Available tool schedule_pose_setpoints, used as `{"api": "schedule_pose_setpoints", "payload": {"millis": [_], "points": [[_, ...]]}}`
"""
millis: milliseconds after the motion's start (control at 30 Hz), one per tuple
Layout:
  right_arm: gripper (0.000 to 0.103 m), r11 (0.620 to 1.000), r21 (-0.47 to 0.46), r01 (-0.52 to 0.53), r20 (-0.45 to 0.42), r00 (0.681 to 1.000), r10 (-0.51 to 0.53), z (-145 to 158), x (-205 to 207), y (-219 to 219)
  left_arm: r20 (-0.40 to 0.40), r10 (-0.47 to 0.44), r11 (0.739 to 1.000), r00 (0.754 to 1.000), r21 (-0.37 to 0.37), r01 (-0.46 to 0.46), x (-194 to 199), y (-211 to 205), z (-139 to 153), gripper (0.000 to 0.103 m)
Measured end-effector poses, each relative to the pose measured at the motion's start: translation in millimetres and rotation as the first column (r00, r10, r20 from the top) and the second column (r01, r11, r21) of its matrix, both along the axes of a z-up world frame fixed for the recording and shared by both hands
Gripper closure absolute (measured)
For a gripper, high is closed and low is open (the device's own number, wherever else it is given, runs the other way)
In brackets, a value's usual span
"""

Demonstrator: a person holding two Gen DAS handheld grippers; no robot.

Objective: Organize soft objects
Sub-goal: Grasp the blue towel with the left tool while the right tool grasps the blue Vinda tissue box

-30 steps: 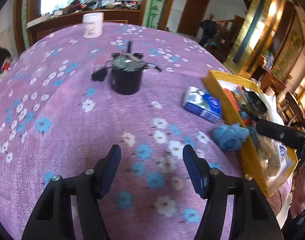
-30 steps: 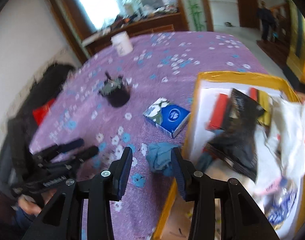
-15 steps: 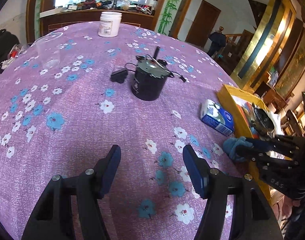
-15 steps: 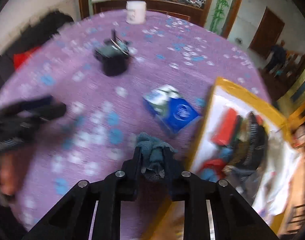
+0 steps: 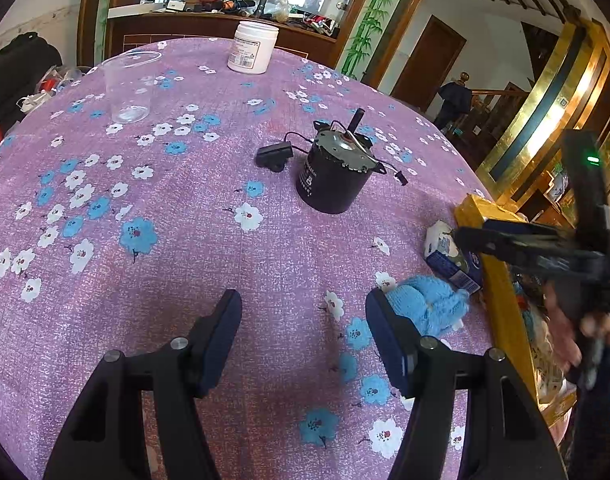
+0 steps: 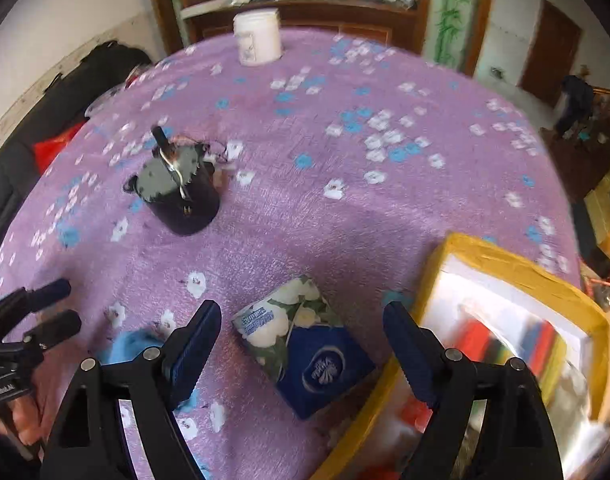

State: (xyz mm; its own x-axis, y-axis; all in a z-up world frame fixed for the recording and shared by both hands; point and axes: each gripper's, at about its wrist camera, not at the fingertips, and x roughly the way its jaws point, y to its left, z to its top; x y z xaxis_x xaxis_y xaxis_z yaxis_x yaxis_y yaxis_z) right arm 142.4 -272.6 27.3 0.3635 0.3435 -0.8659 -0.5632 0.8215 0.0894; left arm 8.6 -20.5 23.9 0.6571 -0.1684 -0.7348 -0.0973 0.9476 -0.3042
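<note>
A light-blue knitted cloth [image 5: 425, 308] lies bunched on the purple flowered tablecloth, just right of my left gripper's right finger; the right wrist view shows the cloth [image 6: 133, 344] outside my left-hand finger. My left gripper [image 5: 305, 332] is open over bare tablecloth. A blue and white tissue pack [image 6: 305, 344] lies beside the yellow-rimmed box [image 6: 505, 264]. My right gripper [image 6: 303, 344] hovers over the pack with its jaws opening wide; the pack shows between the fingers, untouched by the pads. That same right gripper [image 5: 505, 240] reaches in from the right in the left wrist view.
A black motor [image 5: 333, 176] with loose wires stands mid-table. A clear plastic cup [image 5: 129, 84] and a white jar [image 5: 253, 52] sit at the far side. The yellow box [image 5: 493, 280] holds several mixed items. A person stands far off by the doorway.
Half a second ago my right gripper was shut on the blue cloth. It has let go, opened wide and shifted over the tissue pack; the cloth lies on the table.
</note>
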Motion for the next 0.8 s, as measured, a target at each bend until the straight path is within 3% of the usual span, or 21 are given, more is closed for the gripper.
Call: {"api": "schedule_pose_setpoints", "payload": {"millis": [67, 133, 200, 267, 400, 567, 667, 800], "points": [[0.017, 0.999, -0.018, -0.050, -0.036, 0.998, 0.049, -7, 1, 6, -0.006, -0.006, 1.000, 1.000, 0.002, 0.006, 1, -1, -2, 0.040], [0.019, 0.993, -0.091, -0.075, -0.033, 0.997, 0.073, -13, 1, 12, -0.009, -0.009, 1.000, 1.000, 0.007, 0.009, 2, -2, -2, 0.040], [0.035, 0.991, -0.116, -0.066, -0.036, 0.997, 0.062, -13, -2, 13, -0.008, -0.011, 1.000, 1.000, 0.011, 0.011, 2, -3, -2, 0.040], [0.040, 0.992, -0.114, -0.052, -0.056, 0.997, 0.046, -14, -4, 14, -0.006, -0.015, 1.000, 1.000, 0.015, 0.015, 3, -4, -2, 0.040], [0.046, 0.999, -0.039, -0.016, -0.087, 0.996, 0.012, -8, -21, 15, 0.003, -0.016, 1.000, 1.000, 0.017, 0.016, 2, -4, -1, 0.040], [0.046, 1.000, -0.010, -0.030, -0.068, 0.997, 0.029, -5, -64, 45, 0.014, -0.008, 1.000, 1.000, 0.016, 0.008, 0, -3, 2, 0.040], [0.047, 0.993, 0.104, -0.055, -0.100, 0.993, 0.065, 5, -89, 51, 0.014, -0.006, 1.000, 1.000, 0.005, 0.006, -5, 1, 7, 0.040], [0.047, 0.986, 0.167, 0.006, -0.037, 0.999, 0.000, 26, -109, 33, 0.019, -0.067, 0.997, 0.998, -0.027, 0.067, -17, 5, 24, 0.040]]}}
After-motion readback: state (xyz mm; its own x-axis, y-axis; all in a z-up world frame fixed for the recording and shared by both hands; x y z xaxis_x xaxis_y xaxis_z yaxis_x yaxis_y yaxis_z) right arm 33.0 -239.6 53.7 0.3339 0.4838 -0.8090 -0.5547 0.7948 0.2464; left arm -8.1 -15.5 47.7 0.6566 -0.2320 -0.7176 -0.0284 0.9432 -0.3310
